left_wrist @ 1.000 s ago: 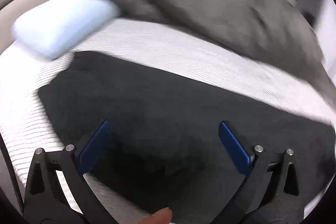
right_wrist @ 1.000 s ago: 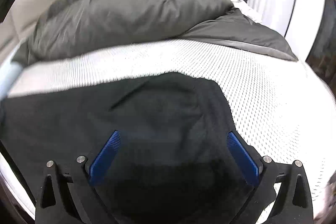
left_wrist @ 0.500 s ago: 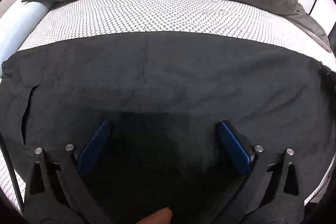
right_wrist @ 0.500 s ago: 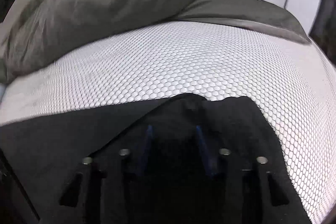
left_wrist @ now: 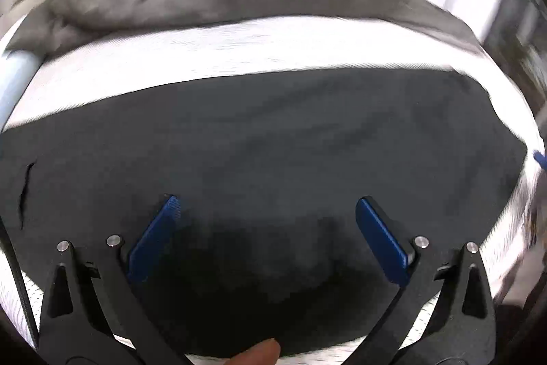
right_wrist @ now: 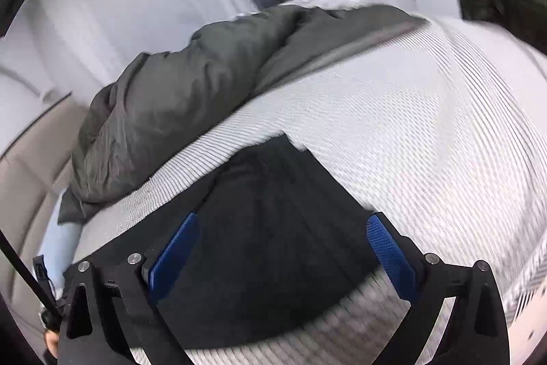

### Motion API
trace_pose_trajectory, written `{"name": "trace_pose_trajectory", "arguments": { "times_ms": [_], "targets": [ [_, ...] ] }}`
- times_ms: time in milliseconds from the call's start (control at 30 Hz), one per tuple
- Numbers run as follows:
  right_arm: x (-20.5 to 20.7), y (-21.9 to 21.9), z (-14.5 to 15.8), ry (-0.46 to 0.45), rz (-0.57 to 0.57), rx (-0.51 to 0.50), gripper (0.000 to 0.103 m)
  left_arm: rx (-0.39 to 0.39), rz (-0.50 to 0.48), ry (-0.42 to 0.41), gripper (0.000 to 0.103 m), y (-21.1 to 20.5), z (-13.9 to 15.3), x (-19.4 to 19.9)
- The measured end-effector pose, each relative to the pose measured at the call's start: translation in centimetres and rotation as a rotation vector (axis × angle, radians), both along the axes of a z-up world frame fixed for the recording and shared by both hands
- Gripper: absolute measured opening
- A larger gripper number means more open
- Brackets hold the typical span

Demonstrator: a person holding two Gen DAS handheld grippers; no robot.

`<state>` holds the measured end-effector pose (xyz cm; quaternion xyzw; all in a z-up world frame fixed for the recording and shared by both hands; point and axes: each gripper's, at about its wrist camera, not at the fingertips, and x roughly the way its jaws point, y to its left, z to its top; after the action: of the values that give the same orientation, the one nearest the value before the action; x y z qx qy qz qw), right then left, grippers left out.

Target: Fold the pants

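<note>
Flat on the white mattress (left_wrist: 239, 57), the black pants (left_wrist: 273, 142) lie below both spread grippers: left gripper (left_wrist: 266, 211) wide, right gripper (right_wrist: 282, 228) opening, neither pinching cloth.

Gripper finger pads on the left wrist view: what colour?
Blue, finely textured pads on black fingers, over the black pants. Clearest in the left wrist view.

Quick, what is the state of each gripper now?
Left gripper: open, holding nothing, above the black pants.
Right gripper: jaws opening, wide apart, nothing gripped.
</note>
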<state>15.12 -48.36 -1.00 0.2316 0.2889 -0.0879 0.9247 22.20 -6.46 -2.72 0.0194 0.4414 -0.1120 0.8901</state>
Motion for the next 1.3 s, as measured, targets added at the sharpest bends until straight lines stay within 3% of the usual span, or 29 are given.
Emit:
{"name": "trace_pose_trajectory", "arguments": {
  "times_ms": [100, 200, 300, 367, 500, 533, 600, 767, 833, 933, 1100, 1200, 1300],
  "targets": [
    [-2.0, -1.1, -2.4, 0.053, -0.013, 0.061, 0.100, 0.051, -0.076, 0.004, 0.102, -3.4, -0.9, -0.4],
    [-1.5, -2.5, -5.0, 0.077, 0.002, 0.195, 0.100, 0.150, -0.071, 0.040, 0.102, -5.6, -3.1, 0.0],
    [-0.3, -3.1, -5.1, 0.019, 0.044, 0.222, 0.099, 0.149, -0.060, 0.038, 0.103, -6.0, -3.9, 0.1],
    [1.4, -3.1, -5.4, -0.001, 0.066, 0.272, 0.094, 0.121, -0.060, 0.050, 0.103, -5.7, -3.8, 0.1],
    [3.7, -2.2, -6.4, -0.019, 0.097, 0.329, 0.077, 0.102, -0.059, 0.054, 0.103, -5.5, -3.9, 0.1],
    [3.8, -1.7, -6.3, -0.020, 0.099, 0.302, 0.057, 0.103, -0.060, 0.051, 0.103, -5.6, -3.8, 0.1],
    [4.5, -0.9, -6.4, -0.007, 0.107, 0.293, 0.030, 0.098, -0.059, 0.053, 0.103, -5.5, -3.8, 0.1],
    [4.3, 2.1, -3.7, -0.077, 0.110, 0.146, 0.020, 0.073, -0.061, 0.075, 0.103, -4.7, -3.0, 0.3],
    [4.5, 4.4, -1.6, -0.102, 0.135, 0.081, 0.017, 0.056, -0.053, 0.060, 0.103, -3.1, -1.8, 0.2],
    [5.0, 9.2, 1.7, -0.155, 0.216, -0.003, 0.016, -0.016, 0.049, 0.013, 0.103, 2.2, 0.4, 0.5],
    [8.4, 20.6, 5.4, -0.163, 0.461, -0.151, 0.011, -0.171, 0.323, -0.003, 0.102, 13.9, 1.6, 1.2],
    [10.7, 29.2, 4.9, -0.138, 0.659, -0.236, 0.010, -0.204, 0.421, 0.014, 0.102, 18.5, 1.0, 1.0],
    [12.6, 37.3, 0.5, -0.026, 0.885, -0.293, 0.010, -0.217, 0.471, 0.033, 0.102, 21.1, 0.2, 0.5]
  ]
}}
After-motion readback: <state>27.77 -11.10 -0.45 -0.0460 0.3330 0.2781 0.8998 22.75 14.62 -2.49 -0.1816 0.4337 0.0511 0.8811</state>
